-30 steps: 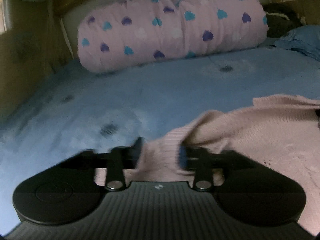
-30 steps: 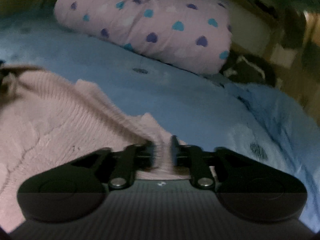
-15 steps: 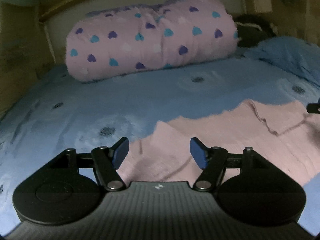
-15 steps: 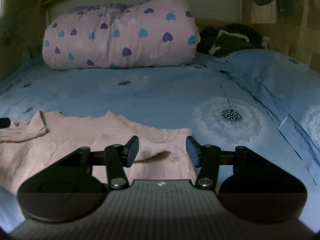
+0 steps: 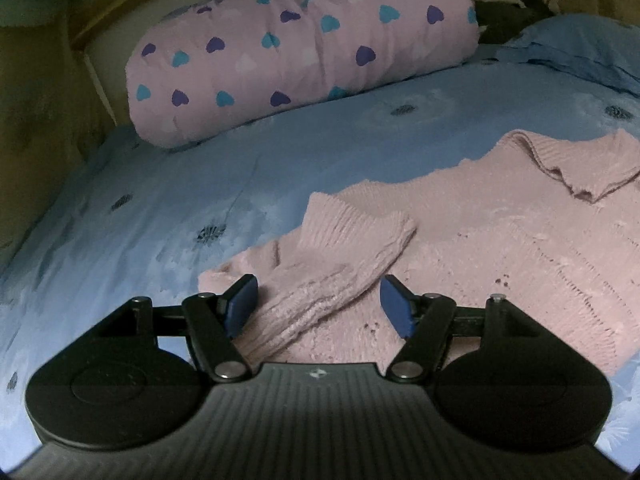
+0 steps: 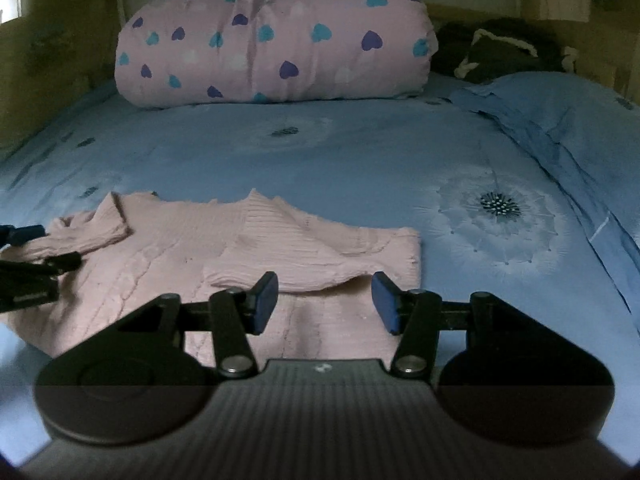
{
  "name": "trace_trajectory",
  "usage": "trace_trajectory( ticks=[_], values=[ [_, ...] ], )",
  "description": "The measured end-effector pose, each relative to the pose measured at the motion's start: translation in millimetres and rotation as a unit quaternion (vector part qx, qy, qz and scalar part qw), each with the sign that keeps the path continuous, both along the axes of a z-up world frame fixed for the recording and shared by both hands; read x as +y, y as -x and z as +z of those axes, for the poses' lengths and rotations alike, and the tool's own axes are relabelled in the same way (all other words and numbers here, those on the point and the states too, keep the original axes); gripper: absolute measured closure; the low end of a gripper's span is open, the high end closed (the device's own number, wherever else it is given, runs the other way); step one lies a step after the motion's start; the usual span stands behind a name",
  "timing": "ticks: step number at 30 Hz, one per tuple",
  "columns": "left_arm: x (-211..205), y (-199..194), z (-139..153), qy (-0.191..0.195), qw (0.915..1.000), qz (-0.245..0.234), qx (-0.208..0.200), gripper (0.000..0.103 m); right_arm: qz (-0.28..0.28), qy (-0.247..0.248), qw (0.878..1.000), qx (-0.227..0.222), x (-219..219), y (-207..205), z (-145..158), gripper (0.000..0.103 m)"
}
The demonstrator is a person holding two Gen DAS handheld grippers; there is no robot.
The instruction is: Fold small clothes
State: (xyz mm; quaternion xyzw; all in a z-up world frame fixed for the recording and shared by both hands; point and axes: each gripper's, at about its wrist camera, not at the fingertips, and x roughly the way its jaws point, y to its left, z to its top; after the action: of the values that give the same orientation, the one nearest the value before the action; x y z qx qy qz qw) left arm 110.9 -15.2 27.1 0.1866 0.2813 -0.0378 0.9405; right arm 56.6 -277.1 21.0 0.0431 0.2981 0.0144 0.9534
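A small pink knit sweater (image 5: 500,248) lies flat on the blue bed sheet (image 5: 200,184). Its left sleeve (image 5: 340,252) is folded in over the body. My left gripper (image 5: 318,304) is open, its jaws on either side of that sleeve just above it, holding nothing. In the right wrist view the sweater (image 6: 168,256) has its right sleeve (image 6: 316,256) folded in over the body. My right gripper (image 6: 325,304) is open and empty just above the sweater's near right part. The left gripper's fingers (image 6: 24,236) show at the far left edge.
A rolled pink quilt with blue and purple hearts (image 6: 272,36) lies across the head of the bed. A blue pillow (image 6: 576,120) lies at the right, with dark clothing (image 6: 500,52) behind it. A wooden wall (image 5: 36,120) bounds the left side.
Both grippers opened and let go of the sleeves, which now lie folded on the sweater's body. Both grippers have since drawn back a little and tilted down over the sweater.
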Motion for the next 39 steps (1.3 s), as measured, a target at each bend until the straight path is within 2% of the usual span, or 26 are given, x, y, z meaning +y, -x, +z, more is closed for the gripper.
trace_trajectory(
  ticks=[4,7,12,13,15,16,17,18,22,26,29,31,34,39],
  values=[
    [-3,-5,-7,-0.005,0.9999,-0.012,-0.005,0.030,-0.006,0.007,1.000,0.012,2,-3,0,0.049],
    [-5,-11,-12,-0.017,0.9998,-0.015,0.001,0.031,0.000,0.025,1.000,0.005,8,-2,3,0.049],
    [-1,-22,-6,0.006,0.9998,-0.008,0.015,0.033,0.013,0.058,0.998,-0.006,15,1,3,0.049],
    [-1,-24,-6,0.007,0.9998,-0.007,0.015,0.036,0.013,0.059,0.998,-0.005,15,1,2,0.049],
    [1,-27,-6,0.007,0.9998,0.009,0.015,0.058,0.014,0.050,0.999,-0.002,15,1,0,0.049],
    [2,-28,-6,0.011,0.9997,0.016,0.016,0.063,0.016,0.041,0.999,-0.001,14,1,-1,0.049],
    [4,-30,-5,0.018,0.9994,0.025,0.016,0.073,0.018,0.035,0.999,0.000,14,1,-2,0.049],
    [7,-33,-2,0.025,0.9989,0.036,0.015,0.077,0.019,0.032,0.999,-0.001,13,2,-2,0.049],
    [27,-49,6,0.040,0.9960,0.079,0.006,0.076,0.013,0.040,0.999,-0.006,13,3,-3,0.049],
    [58,-73,0,0.058,0.9919,0.108,0.036,0.074,-0.001,0.032,0.999,-0.009,6,2,-2,0.049],
    [69,-75,3,0.060,0.9908,0.117,0.033,0.057,-0.014,0.031,0.999,-0.012,0,2,-2,0.049],
    [75,-74,9,0.052,0.9892,0.136,0.020,0.055,-0.021,0.028,0.999,-0.011,-3,2,-3,0.049],
    [92,-73,19,0.075,0.9823,0.171,0.018,0.055,-0.026,0.029,0.999,-0.010,-4,2,-3,0.049],
    [125,-73,33,0.120,0.9668,0.220,0.046,0.055,-0.033,0.029,0.999,-0.015,-2,5,-3,0.049]
  ],
)
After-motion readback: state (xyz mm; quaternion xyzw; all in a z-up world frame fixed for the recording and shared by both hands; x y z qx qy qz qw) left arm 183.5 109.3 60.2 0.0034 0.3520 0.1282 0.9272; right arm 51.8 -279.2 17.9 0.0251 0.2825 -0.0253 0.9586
